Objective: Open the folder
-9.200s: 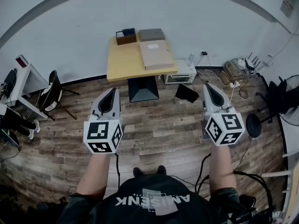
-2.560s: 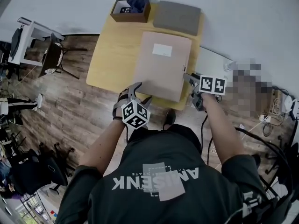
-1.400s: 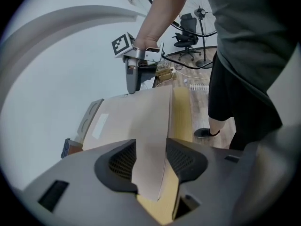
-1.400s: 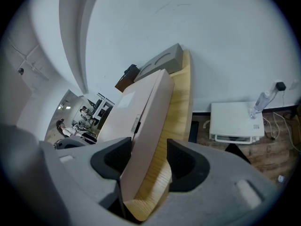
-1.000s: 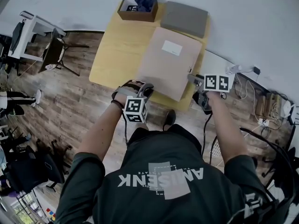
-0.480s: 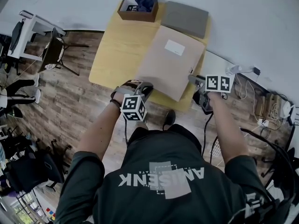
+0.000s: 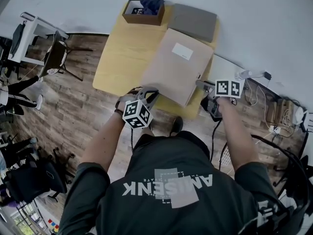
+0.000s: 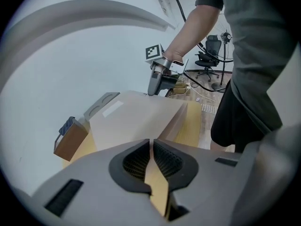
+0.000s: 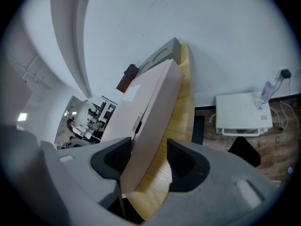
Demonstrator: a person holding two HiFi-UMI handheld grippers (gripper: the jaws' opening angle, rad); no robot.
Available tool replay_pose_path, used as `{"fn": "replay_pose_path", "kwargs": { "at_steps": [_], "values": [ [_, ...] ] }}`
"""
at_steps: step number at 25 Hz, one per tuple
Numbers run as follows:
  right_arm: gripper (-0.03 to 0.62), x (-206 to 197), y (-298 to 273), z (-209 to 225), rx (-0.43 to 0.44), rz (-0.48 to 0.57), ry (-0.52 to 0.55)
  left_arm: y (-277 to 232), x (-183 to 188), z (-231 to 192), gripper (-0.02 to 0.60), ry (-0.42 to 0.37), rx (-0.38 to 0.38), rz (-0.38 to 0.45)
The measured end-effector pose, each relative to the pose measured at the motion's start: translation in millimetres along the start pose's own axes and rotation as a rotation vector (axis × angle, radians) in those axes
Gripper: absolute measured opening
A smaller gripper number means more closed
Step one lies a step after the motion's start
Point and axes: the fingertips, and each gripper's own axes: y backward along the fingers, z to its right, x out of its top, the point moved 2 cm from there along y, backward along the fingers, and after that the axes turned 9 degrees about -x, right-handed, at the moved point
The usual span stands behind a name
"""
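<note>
Pale beige cardboard box-style folder (image 7: 178, 62) lay flat on the yellow wooden table (image 7: 117, 58). Its long axis ran away from the person twd the wall, slanted a bit to the right. Both tools sat at its near end.

Left gripper (image 7: 146, 93) was by the near-left corner, at the table edge. Its jaws had just been closing and were all but together. Only a thin slit was left, w/ table-yellow showing thru it, and nothing was visibly pinched.

Right gripper (image 7: 199, 83) was at the near-right corner, jaws wide, w/ the folder's right side wall standing between them. One pad looked close against the lid side and the other was well clear, so no grip yet.

A small grey clasp (image 9: 137, 125) sat on that same side wall, just ahead of the right jaws. So the right hand was nearer the opening edge. Probably the lid gets lifted there and swings over twd the left, w/ the left tool steadying.
</note>
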Motion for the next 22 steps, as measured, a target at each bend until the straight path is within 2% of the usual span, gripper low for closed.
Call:
{"fn": "replay_pose_path", "kwargs": {
  "at_steps": [4, 9, 22],
  "values": [
    [0.230, -2.3, -0.1, 1.6, 0.081, -0.003, -0.122, -0.7, -1.3, 1.0, 0.023, 0.031, -0.009, 0.007],
    [0.230, -5.5, 0.6, 6.3, 0.149, 0.006, -0.222, -3.4, 0.1, 5.0, 0.023, 0.033, -0.037, 0.013],
    [0.250, -8.8, 1.2, 12.3, 0.176, -0.013, -0.242, 8.0, 8.7, -0.1, 0.023, 0.139, -0.009, 0.087]
  ]
}}
